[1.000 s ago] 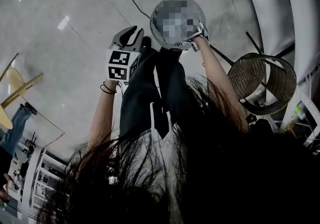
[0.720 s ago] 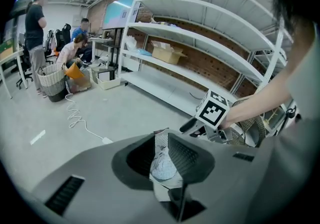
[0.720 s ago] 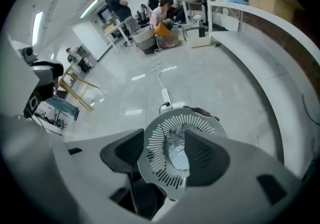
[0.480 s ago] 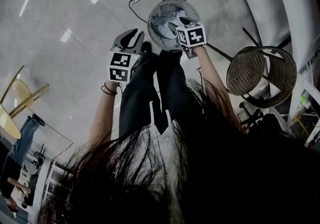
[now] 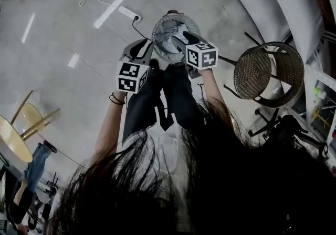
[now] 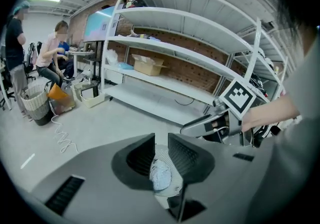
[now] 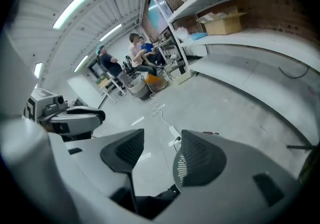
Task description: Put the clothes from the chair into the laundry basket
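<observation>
Around the laundry basket (image 5: 156,31) on bare concrete: woven round chair (image 5: 268,73) off to its right, power strip (image 5: 128,14) with a curling cable just beyond, yellow chair (image 5: 13,139) far left, long white shelving (image 6: 165,75) against the brick wall. Overlapping the basket's near rim in the head view: right gripper (image 5: 182,37) and its marker cube. Directly beneath both hands: dark trousers (image 5: 178,92). Since a second ago: right gripper lifted from down at the basket rim, left gripper (image 5: 139,49) raised a little too. Pale clothes (image 5: 169,37) bundled inside the basket. Right jaws spread wide, gripping nothing, only floor between. Left jaws parted more narrowly, likewise gripping nothing, with basket and bundle far below the gap.
</observation>
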The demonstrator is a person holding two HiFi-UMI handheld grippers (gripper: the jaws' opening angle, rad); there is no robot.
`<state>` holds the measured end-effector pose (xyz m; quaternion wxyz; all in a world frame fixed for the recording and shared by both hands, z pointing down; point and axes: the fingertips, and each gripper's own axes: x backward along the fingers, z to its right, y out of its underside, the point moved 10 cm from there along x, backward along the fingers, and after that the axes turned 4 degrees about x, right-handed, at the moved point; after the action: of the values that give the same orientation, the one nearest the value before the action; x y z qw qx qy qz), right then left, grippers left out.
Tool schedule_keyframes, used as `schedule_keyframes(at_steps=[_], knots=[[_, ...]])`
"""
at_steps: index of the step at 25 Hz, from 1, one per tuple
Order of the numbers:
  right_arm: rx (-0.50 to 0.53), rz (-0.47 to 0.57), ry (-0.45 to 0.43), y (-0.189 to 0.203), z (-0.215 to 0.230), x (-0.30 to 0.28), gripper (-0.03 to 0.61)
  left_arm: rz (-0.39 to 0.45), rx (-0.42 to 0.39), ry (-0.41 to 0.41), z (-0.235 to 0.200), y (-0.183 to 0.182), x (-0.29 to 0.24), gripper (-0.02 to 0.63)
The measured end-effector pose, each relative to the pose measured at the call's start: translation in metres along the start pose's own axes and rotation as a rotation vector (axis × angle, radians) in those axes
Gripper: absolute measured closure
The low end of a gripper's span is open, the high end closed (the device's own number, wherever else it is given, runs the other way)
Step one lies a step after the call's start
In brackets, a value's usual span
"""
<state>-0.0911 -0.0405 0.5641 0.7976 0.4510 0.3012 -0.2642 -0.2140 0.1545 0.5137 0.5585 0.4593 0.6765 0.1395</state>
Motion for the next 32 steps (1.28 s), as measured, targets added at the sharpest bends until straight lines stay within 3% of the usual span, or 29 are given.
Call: schedule_keyframes(at_steps=[7,12,24,32], knots=[[-0.088,0.180,0.025,-0.021,-0.040,0.056,0.339,0.041,-0.074,0.088,0.014,-0.033,0.028,0.523],[-0.116,0.260,0.028,-0.024,-0.075,0.087,0.341,0.042,-0.105,0.136,0.015,-0.036,0.053,0.523],[-0.207,0.328,0.035,0.005,-0.110,0.152,0.380,0.020,-0.139,0.208,0.042,-0.034,0.075,0.523],[-0.190,0.355,0.048,0.031,-0.106,0.194,0.399,0.064,-0.175,0.231,0.094,-0.034,0.080,0.523]])
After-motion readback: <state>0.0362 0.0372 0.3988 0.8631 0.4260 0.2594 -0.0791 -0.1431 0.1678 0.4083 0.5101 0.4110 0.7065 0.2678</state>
